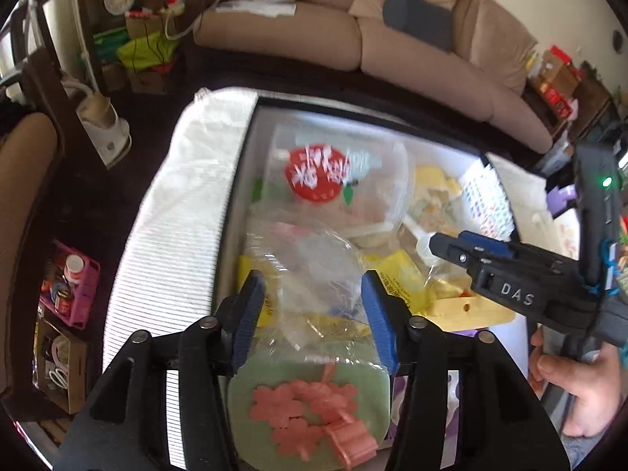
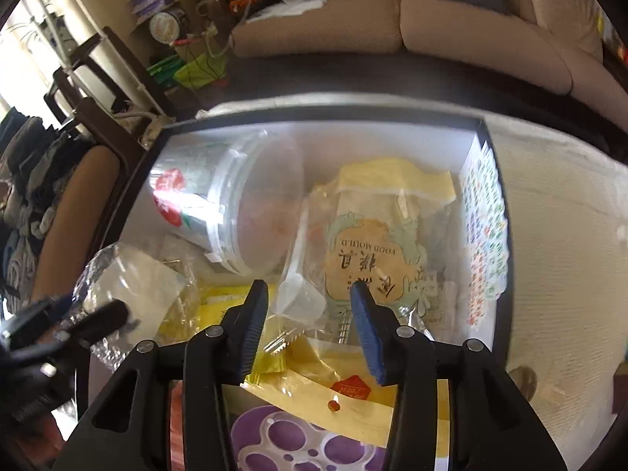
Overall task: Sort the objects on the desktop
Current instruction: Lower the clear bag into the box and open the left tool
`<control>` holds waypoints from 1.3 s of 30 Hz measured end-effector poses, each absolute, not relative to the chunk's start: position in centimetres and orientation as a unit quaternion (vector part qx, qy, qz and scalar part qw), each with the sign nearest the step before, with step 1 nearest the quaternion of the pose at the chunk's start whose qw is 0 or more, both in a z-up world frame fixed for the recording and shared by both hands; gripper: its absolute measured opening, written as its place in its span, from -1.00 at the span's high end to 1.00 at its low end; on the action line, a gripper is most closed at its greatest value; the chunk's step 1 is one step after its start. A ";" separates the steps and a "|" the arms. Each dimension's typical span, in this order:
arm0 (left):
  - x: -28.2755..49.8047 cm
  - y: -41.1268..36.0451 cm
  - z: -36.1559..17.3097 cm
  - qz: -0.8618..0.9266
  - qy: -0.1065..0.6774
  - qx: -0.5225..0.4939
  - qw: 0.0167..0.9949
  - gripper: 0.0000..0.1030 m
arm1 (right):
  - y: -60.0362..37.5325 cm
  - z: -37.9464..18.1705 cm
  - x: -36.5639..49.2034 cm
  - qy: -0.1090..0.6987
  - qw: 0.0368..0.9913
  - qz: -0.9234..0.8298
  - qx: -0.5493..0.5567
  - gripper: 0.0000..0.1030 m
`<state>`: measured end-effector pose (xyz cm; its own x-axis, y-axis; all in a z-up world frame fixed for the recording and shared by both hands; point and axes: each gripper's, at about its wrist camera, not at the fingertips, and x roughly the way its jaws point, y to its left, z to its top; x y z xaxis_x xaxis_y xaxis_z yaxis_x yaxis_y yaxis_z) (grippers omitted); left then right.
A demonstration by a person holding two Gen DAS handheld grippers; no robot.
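Filling the far side of the room, a beige sofa (image 1: pixel 392 35) runs behind a table under a white ribbed cloth (image 1: pixel 172 243). On that cloth sits a shallow dark-rimmed box (image 2: pixel 496 212), and the things to sort lie heaped inside it.

Largest of them is a clear plastic tub (image 2: pixel 239 204) on its side, with a red round label (image 1: pixel 316 174) in white characters too blurred to read. Beside it lies a clear zip bag (image 2: pixel 376 243) with a yellow header; its card is printed "FOOD MOULD", seen upside down, above larger Chinese characters. A sticker sheet (image 2: pixel 484 235) leans against the box's right wall, its print too small to make out. Nearer the cameras are a crinkled clear bag (image 1: pixel 314 259), yellow packets (image 2: pixel 219 306) with illegible text, a green pad (image 1: pixel 306 404) bearing pink flower shapes, and a purple card (image 2: pixel 298 443) with white circles, cut off by the frame's lower edge.

The left gripper (image 1: pixel 312 298) hangs over the crinkled bag with its blue-padded jaws spread; the plastic lies between them, but whether the pads touch it cannot be told. The right gripper (image 2: pixel 310 306) hovers over the zip bag's near end, jaws likewise apart, pinching nothing. From the left wrist view its body reads "DAS", and a person's hand (image 1: pixel 573 384) grips its handle.

Clutter at the room's left edge is too distorted to name.
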<state>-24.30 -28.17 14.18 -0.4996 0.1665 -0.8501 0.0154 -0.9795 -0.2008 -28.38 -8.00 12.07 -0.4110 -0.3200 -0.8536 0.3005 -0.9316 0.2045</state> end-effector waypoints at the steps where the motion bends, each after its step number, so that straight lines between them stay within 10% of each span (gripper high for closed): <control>1: -24.0 -28.5 14.7 0.865 -0.089 -0.492 0.044 -0.12 | -7.7 12.2 -28.1 -0.006 0.183 -0.844 0.505 0.05; 22: -23.8 -26.8 13.1 0.853 -0.073 -0.513 0.052 -0.11 | -6.4 15.6 -22.3 -0.008 0.274 -0.839 0.469 0.05; 33: -23.1 -19.6 9.0 0.815 0.221 -0.527 0.094 -0.26 | -3.8 16.8 -20.0 -0.044 0.288 -0.841 0.456 0.05; 39: -25.3 -19.4 7.0 0.808 0.227 -0.540 0.056 -0.26 | -1.9 15.7 -20.2 -0.051 0.280 -0.837 0.468 0.05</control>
<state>-25.26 -19.43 7.03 -0.4099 -0.1554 -0.8988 -0.3355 -0.8906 0.3070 -20.17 -1.87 15.69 -0.4050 -0.5173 -0.7539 0.4210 -0.8375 0.3484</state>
